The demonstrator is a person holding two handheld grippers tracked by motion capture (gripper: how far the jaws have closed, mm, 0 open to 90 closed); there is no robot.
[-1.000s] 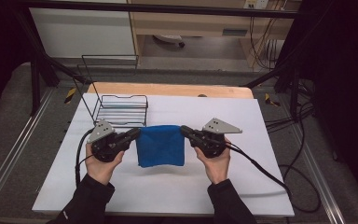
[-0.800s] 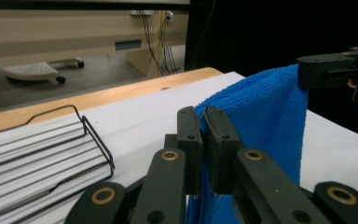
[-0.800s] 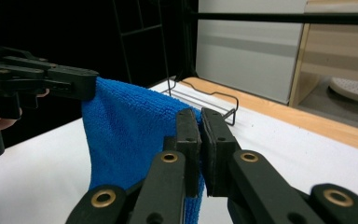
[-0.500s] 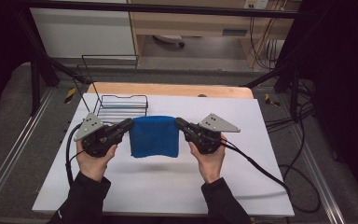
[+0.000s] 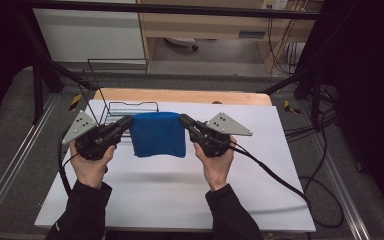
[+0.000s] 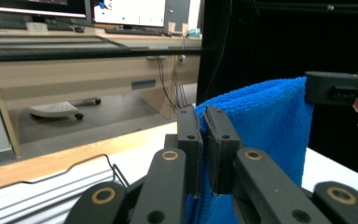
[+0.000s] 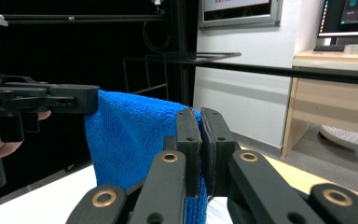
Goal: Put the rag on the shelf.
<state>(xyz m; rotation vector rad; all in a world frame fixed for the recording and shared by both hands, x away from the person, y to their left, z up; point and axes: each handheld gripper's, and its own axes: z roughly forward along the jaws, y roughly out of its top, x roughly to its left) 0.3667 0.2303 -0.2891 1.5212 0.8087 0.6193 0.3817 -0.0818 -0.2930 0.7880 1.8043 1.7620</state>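
Fuzzy blue cloth hangs flat and square mid-frame above the white desk. Your left claw and right claw pinch its top corners tight, hiding them.

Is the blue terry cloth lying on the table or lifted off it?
Lifted: the blue terry cloth hangs between the left gripper and right gripper, each clamped on an upper corner.
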